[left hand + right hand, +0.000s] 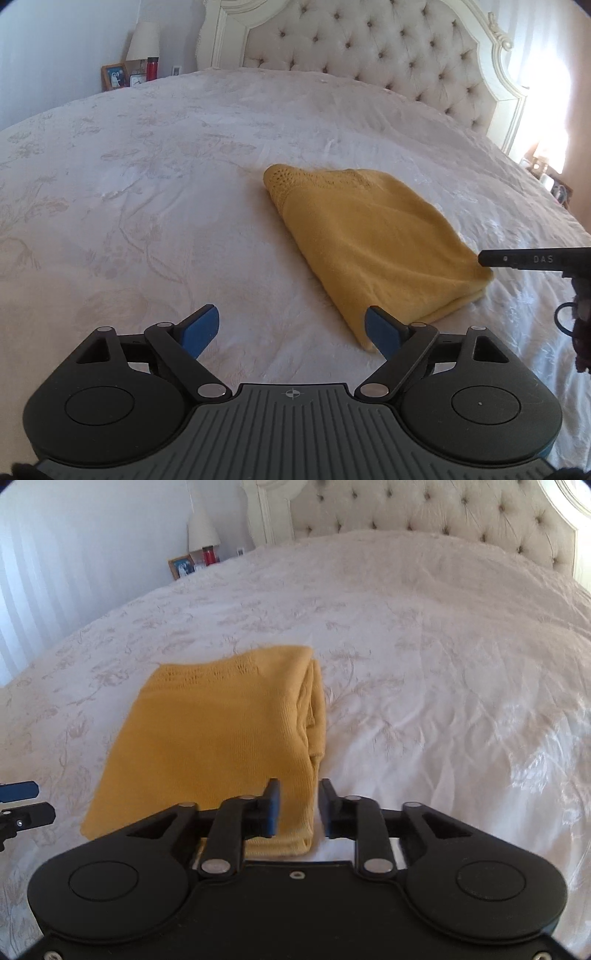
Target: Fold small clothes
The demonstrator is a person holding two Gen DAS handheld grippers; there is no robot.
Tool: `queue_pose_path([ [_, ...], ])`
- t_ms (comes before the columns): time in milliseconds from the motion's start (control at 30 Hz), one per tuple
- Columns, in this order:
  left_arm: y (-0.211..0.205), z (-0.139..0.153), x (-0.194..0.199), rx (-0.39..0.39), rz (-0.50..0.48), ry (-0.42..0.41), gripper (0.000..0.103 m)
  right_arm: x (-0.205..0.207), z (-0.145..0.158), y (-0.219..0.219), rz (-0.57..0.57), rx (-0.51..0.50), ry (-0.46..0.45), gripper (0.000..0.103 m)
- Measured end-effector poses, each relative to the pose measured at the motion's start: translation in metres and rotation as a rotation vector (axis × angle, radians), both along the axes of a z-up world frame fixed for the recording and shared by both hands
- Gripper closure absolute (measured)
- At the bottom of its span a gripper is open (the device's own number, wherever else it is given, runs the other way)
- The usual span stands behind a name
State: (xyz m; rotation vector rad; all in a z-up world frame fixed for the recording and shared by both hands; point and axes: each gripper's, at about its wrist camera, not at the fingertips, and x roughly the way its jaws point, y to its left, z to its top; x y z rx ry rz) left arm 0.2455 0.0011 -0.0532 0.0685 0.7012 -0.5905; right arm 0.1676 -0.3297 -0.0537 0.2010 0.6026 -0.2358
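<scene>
Hidden: the folded yellow knit garment point(218, 734) has its near edge covered by the right gripper point(297, 808) body in the right wrist view.
Cut off: a dark sleeve point(581, 332) at the frame's right edge, hard to make out.
Garment: lies flat on the white bedspread point(147, 184), mid-bed.
Left gripper point(291, 332): jaws spread wide, empty, over bare bedspread beside the garment's near corner.
Right gripper: jaws part open above the garment's right edge, not pressing it.
Only in left view: bright window point(546, 122).
Around: tufted headboard point(369, 48), lamp point(144, 40), red bottle point(151, 68), picture frame point(114, 76).
</scene>
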Motion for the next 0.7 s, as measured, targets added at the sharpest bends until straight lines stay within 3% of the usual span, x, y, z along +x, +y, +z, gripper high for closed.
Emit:
queue_pose_path([
  [67, -0.013, 0.007, 0.008, 0.001, 0.008, -0.009, 0.010, 0.008, 0.005, 0.000, 0.015, -0.013, -0.028, 0.029],
  [267, -0.053, 0.014, 0.041, 0.003, 0.045, 0.003, 0.010, 0.048, 0.000, 0.004, 0.065, -0.056, -0.025, 0.029],
  [500, -0.077, -0.020, 0.094, 0.033, 0.144, 0.123, 0.010, 0.092, -0.012, -0.012, 0.070, -0.067, 0.002, 0.028],
  [567, -0.076, -0.034, 0.108, 0.030, 0.170, 0.174, 0.009, 0.102, -0.020, -0.025, 0.053, -0.035, 0.032, 0.028],
  [633, -0.075, -0.042, 0.117, 0.013, 0.179, 0.186, 0.000, 0.106, -0.030, -0.044, 0.020, 0.039, 0.046, 0.025],
  [700, -0.077, -0.044, 0.121, 0.026, 0.167, 0.174, 0.000, 0.106, -0.040, -0.062, -0.001, 0.151, 0.039, 0.016],
])
